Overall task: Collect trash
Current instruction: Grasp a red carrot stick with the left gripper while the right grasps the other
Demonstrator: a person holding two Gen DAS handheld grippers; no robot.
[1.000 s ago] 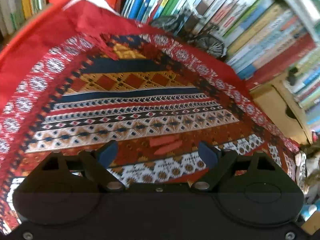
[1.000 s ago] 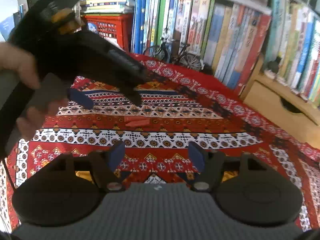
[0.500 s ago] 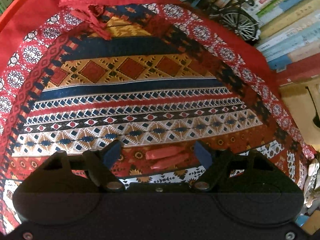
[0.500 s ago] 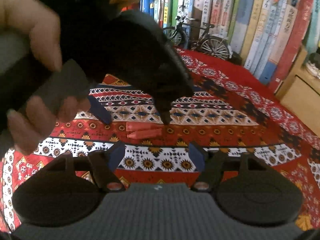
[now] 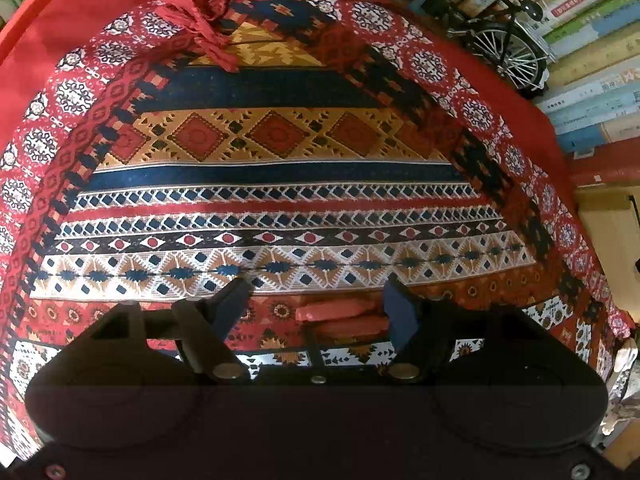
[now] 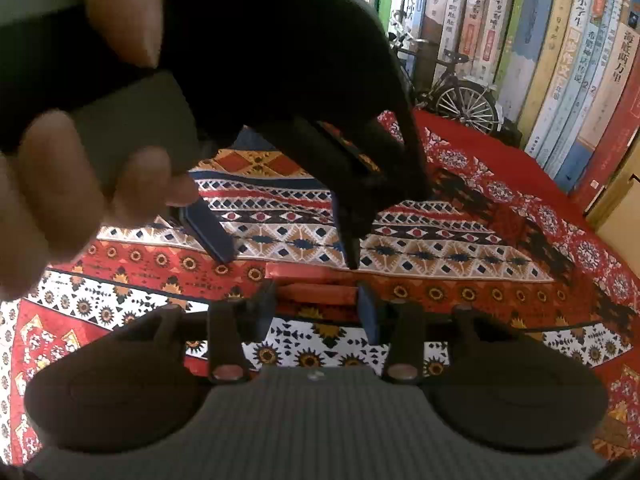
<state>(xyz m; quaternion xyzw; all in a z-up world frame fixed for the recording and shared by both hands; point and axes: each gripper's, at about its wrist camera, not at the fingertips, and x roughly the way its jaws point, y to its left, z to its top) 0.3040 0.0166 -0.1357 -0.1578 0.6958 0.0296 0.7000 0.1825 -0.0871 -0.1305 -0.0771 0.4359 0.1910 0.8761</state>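
Note:
Two short red strips lie side by side on the patterned cloth. In the left wrist view the far strip and the near strip sit between the closing jaws of my left gripper, which points straight down. Its right pad touches their ends; its left pad stands apart. In the right wrist view my right gripper is closing on the near strip, a pad at each end. The far strip lies just beyond. The left gripper hangs over it, held by a hand.
A model bicycle stands at the cloth's far edge before a row of upright books. A wooden drawer unit is on the right. A corner of the cloth is folded over with a tassel at the far left.
Both grippers came down and forward over the two red strips. The right jaws narrowed sharply around the near strip. The left jaws narrowed a little, with the strips now between them.

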